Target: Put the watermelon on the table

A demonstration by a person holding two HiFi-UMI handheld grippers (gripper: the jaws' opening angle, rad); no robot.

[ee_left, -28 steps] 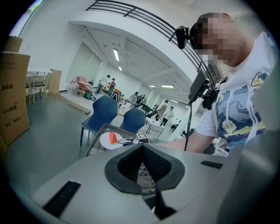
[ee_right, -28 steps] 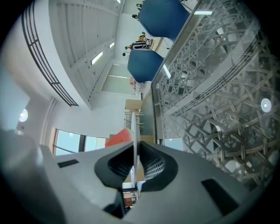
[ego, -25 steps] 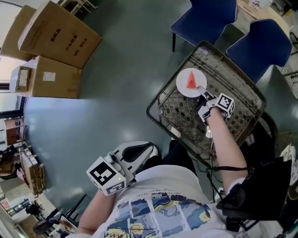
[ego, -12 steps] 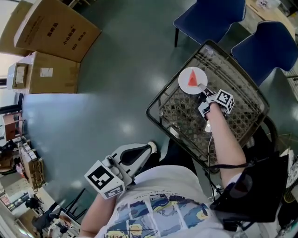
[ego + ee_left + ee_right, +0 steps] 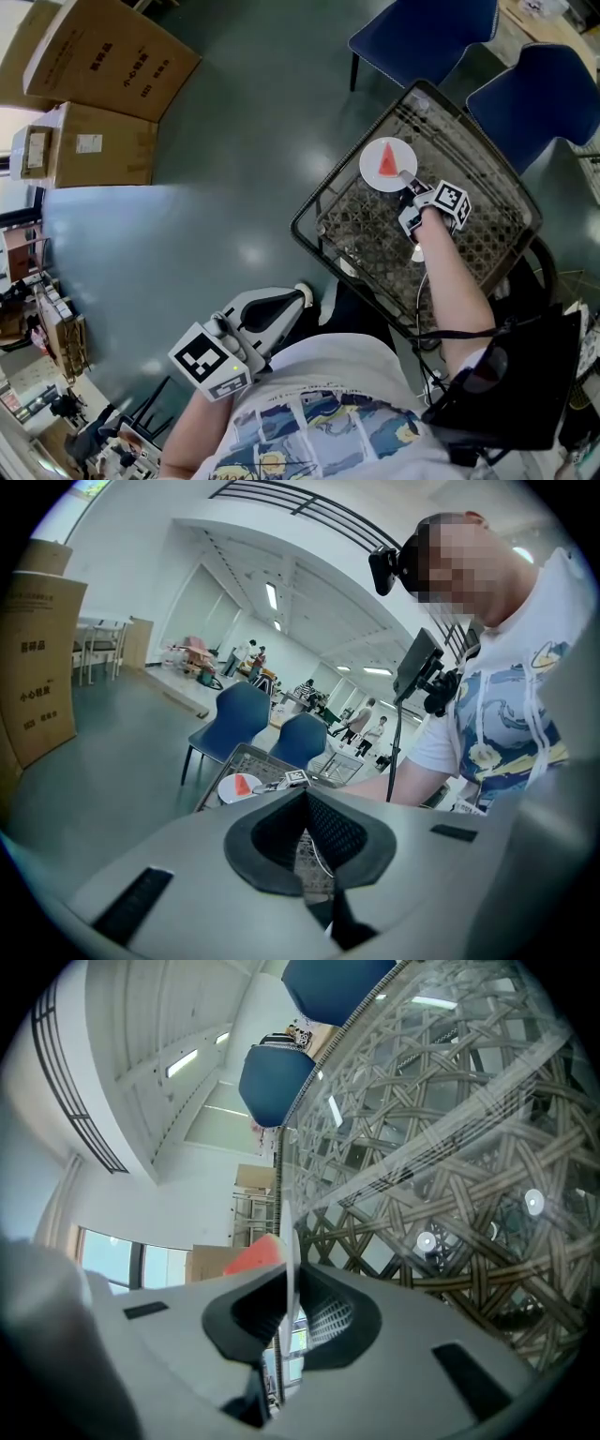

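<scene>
A red watermelon wedge (image 5: 386,160) lies on a small white plate (image 5: 375,176) over the glass-topped wicker table (image 5: 487,187), near its far-left edge. My right gripper (image 5: 410,185) is shut on the plate's near rim. In the right gripper view the plate (image 5: 292,1241) shows edge-on between the pads, with the wedge (image 5: 253,1254) on its left. I cannot tell whether the plate touches the glass. My left gripper (image 5: 302,294) hangs close to my body over the floor, shut and holding nothing. Its own view shows the plate (image 5: 228,788) far off.
Two blue chairs (image 5: 422,33) (image 5: 539,80) stand behind the table. Cardboard boxes (image 5: 112,56) (image 5: 94,145) sit on the grey floor at the upper left. A black bag (image 5: 525,394) hangs at my right side.
My right gripper has sunk a little toward the glass top with the plate and wedge in it. The left gripper has drifted slightly sideways near my body.
</scene>
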